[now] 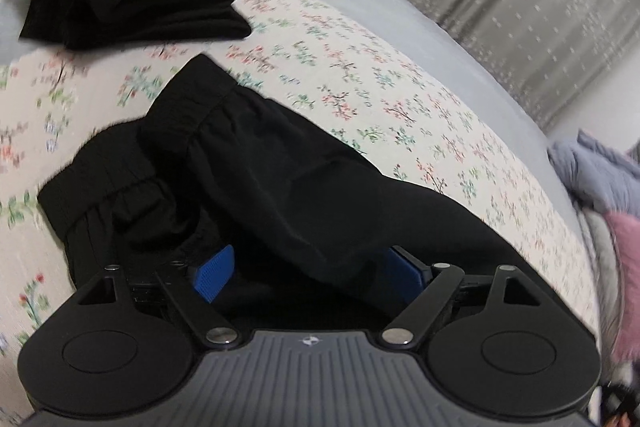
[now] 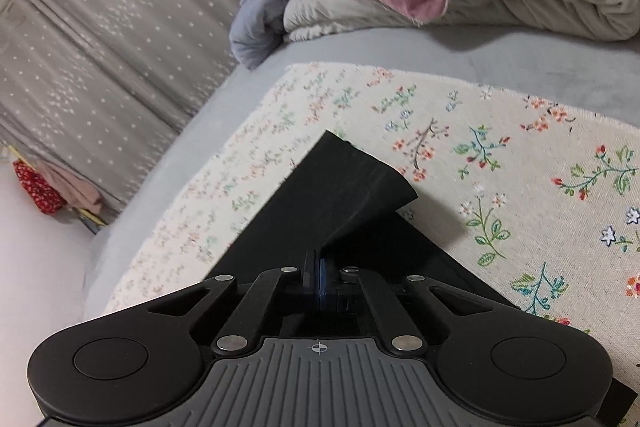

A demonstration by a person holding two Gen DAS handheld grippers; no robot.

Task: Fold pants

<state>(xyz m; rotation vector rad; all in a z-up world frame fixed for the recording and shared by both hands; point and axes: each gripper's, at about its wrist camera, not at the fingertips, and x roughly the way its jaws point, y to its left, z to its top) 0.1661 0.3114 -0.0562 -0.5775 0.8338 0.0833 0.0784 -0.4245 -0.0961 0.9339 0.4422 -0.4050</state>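
Black pants lie right under the left gripper on the flowered cloth of the bed, its blue fingers spread wide, gripping nothing. The right gripper is clamped on a raised leg hem. The long axis appears to run from waistband toward that hem. Carry the hem straight along it, keeping the edges aligned.
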